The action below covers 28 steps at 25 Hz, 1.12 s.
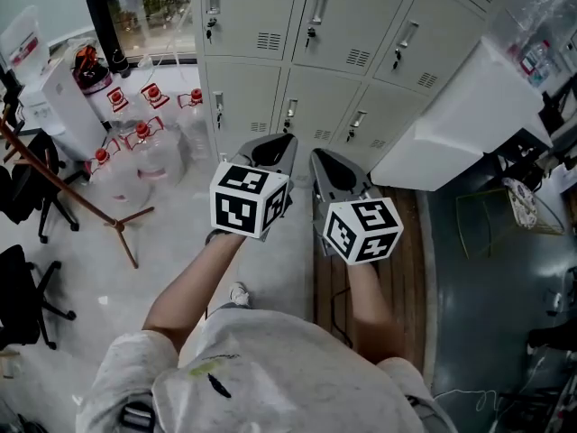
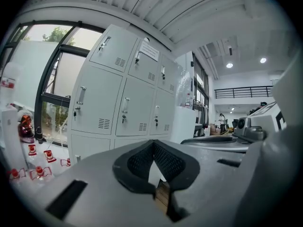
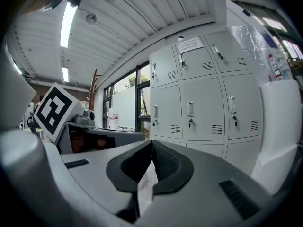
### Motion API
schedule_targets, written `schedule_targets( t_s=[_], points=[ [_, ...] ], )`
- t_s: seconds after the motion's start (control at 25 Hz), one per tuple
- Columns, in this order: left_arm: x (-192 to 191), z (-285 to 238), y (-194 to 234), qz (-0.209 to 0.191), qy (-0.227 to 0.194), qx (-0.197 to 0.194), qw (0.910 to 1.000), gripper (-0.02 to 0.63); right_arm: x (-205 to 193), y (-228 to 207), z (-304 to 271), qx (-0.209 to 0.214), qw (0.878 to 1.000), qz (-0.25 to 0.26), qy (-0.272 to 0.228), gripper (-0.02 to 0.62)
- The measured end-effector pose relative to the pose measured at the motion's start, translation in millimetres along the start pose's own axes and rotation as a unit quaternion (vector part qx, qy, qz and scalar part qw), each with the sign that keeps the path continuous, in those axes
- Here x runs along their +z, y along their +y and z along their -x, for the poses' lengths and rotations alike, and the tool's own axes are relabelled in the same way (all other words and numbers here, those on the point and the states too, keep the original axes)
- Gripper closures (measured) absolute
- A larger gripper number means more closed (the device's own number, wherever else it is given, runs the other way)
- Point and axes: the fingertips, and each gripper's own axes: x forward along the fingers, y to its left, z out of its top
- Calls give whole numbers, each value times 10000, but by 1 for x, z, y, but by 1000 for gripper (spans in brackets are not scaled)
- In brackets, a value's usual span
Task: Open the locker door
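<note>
— Straight ahead of you, the lockers (image 1: 352,25) are standing with every door in view shut.
— And your grippers?
— You're holding the left gripper (image 1: 287,139) and the right gripper (image 1: 317,157) side by side, well short of the doors. Both are pointing toward the lower row, jaws pressed together, gripping nothing.
— Anything beside the lockers?
— Water bottles (image 1: 144,142) with red caps are sitting on the floor to your left.
</note>
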Motion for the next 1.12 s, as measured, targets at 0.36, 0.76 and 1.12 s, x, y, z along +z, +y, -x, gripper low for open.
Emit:
schedule_targets(
  t_s=[0.36,0.76,1.12],
  points=[
    [9,-12,64,44,56,-64,10000,599,10,11,-69,-33,10000,-24,66,592],
    [17,-32,103,28,25,-216,9998,598,8,7,-110,-194,9997,-60,163,592],
    [23,-52,118,-23,56,-273,9996,598,15,-11,-129,-330,9994,-79,16,592]
  ],
)
